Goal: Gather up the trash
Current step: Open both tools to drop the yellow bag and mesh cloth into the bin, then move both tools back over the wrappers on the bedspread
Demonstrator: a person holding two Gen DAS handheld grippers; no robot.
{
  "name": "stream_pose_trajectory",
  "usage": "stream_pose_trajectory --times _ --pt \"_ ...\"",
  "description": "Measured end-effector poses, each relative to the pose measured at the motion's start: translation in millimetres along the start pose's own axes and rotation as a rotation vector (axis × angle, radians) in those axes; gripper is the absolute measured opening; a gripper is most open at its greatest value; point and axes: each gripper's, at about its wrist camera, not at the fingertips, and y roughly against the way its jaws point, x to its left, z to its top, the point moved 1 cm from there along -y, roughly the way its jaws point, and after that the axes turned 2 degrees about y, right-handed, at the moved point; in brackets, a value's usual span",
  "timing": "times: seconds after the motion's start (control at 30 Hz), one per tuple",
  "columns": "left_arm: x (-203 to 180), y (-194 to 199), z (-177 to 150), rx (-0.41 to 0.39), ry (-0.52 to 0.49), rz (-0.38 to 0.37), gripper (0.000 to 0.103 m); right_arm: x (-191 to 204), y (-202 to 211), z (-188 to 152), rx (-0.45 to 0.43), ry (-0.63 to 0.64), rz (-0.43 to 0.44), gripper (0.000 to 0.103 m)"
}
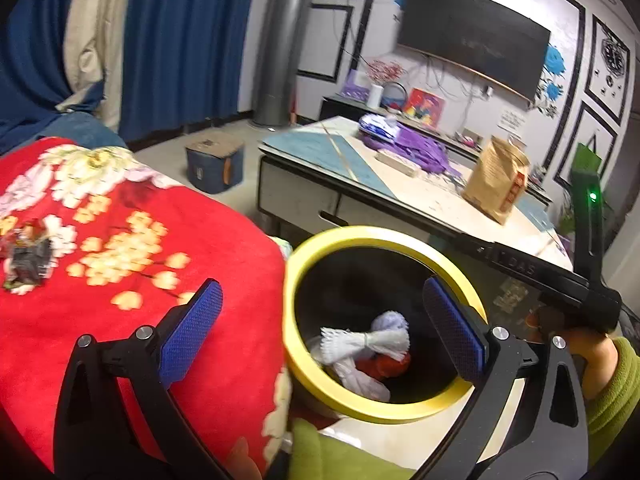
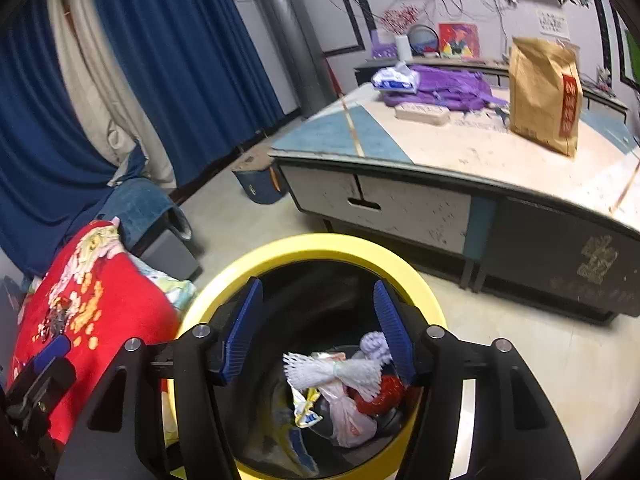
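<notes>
Two claws hang over a yellow-rimmed bin (image 2: pixel 316 246), both pointing down into it. Left claw (image 1: pixel 322 328) is spread wide w/ nothing between its blue pads; one pad sits over the red floral blanket (image 1: pixel 120 240), the other over the bin's mouth. Right claw (image 2: pixel 318 330) is partly open, also empty, pads apart above the trash w/o touching it.

Trash lies at the bottom of the bin: a white foam net sleeve (image 2: pixel 336 372) on top, a red crumpled piece (image 2: pixel 386 394) beside it, a pale plastic bag (image 2: pixel 348 416) under the sleeve, and a yellow-blue wrapper (image 2: pixel 306 410) to the side. A whitish-lavender wad (image 2: pixel 374 342) rests near the right claw's pad.

Bin stands on the floor betw. the blanket-covered seat and a low counter (image 2: pixel 460 148). On the counter: a brown paper bag (image 2: pixel 546 92) upright, a purple cloth (image 2: pixel 448 88), a tissue pack (image 2: pixel 396 78). One dark crumpled wrapper (image 1: pixel 28 256) still lies on the blanket, well apart from the bin. A person's hand in a green sleeve (image 1: pixel 616 384) grips the right tool, seen in the left wrist view.
</notes>
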Motion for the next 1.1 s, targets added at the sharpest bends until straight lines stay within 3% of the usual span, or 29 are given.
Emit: stream_pose_trajectory --times 0.53,0.8,1.1 --pt "55.6 78.5 19.4 -0.195 0.076 0.208 0.092 81.0 30.9 -1.7 -0.043 0.117 0.167 0.057" --pt "84.5 106.2 23.0 -0.235 0.128 0.277 0.092 119.5 49.9 -6.9 -0.064 0.186 0.256 0.057" --pt "114.4 132.0 23.0 -0.261 0.182 0.342 0.092 170.4 54.9 -21.7 -0.027 0.285 0.344 0.057"
